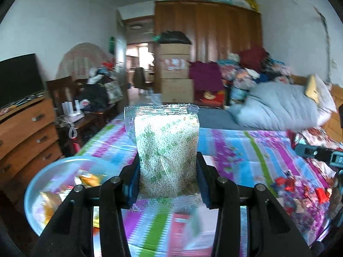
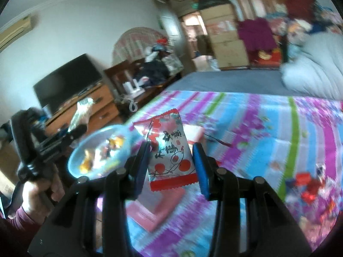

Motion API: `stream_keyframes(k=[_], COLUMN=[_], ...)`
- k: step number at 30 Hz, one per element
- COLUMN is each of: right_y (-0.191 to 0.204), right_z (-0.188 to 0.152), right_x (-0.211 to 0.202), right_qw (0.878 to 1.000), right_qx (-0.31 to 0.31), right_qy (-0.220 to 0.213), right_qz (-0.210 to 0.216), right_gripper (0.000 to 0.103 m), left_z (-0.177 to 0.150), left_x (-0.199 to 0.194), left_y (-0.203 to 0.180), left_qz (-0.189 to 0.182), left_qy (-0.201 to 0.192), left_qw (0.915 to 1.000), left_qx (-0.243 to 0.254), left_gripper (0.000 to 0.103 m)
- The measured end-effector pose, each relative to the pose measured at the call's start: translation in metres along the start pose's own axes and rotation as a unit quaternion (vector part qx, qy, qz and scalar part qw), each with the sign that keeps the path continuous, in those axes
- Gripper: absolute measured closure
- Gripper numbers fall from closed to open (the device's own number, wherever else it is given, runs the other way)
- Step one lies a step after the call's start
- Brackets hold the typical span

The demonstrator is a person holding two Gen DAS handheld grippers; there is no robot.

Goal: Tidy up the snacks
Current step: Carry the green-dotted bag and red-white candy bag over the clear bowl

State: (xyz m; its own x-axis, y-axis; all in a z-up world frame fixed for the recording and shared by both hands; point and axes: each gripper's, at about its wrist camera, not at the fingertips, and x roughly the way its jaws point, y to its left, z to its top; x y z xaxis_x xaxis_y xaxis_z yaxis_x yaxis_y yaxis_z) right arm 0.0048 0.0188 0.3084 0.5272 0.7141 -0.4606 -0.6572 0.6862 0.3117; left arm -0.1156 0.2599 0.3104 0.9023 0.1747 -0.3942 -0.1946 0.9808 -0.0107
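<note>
My left gripper [image 1: 168, 171] is shut on a clear packet of pale puffed grains [image 1: 166, 150], held upright above the striped cloth. It also shows at the left of the right wrist view [image 2: 79, 128], packet [image 2: 82, 112] sticking up. My right gripper [image 2: 171, 160] is shut on a red-and-white snack packet [image 2: 169, 150] printed with black characters, held above the cloth. A pale blue bowl [image 1: 38, 184] with several orange-wrapped snacks sits at the left; it also shows in the right wrist view [image 2: 74, 160]. The right gripper's tip [image 1: 317, 152] shows at the right edge.
A pile of small red-wrapped sweets [image 1: 300, 188] lies on the cloth at the right, also seen in the right wrist view [image 2: 306, 188]. A pink box [image 2: 154, 212] lies under my right gripper. A wooden dresser [image 1: 23, 132] with a TV stands left. A grey duvet [image 1: 278, 107] lies behind.
</note>
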Motion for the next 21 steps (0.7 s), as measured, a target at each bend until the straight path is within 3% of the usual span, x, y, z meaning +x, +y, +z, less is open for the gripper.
stream_keyframes(k=[9,21], right_y=[0.105,0.201], right_z=[0.057,0.085], right_x=[0.071,0.167], right_qw=[0.996,0.985], right_qx=[-0.066,-0.105], right_qy=[0.007,0.071], right_qz=[0.065,0.120], right_gripper=[0.061,0.061], left_z=[0.007,-0.013], left_x=[-0.001,0.014], left_y=[0.122,0.213], left_qz=[0.072,0.120], left_qy=[0.004,0.030], left_qw=[0.9954,0.9849], left_qx=[-0.064,-0.121], left_gripper=[0.056,0.056])
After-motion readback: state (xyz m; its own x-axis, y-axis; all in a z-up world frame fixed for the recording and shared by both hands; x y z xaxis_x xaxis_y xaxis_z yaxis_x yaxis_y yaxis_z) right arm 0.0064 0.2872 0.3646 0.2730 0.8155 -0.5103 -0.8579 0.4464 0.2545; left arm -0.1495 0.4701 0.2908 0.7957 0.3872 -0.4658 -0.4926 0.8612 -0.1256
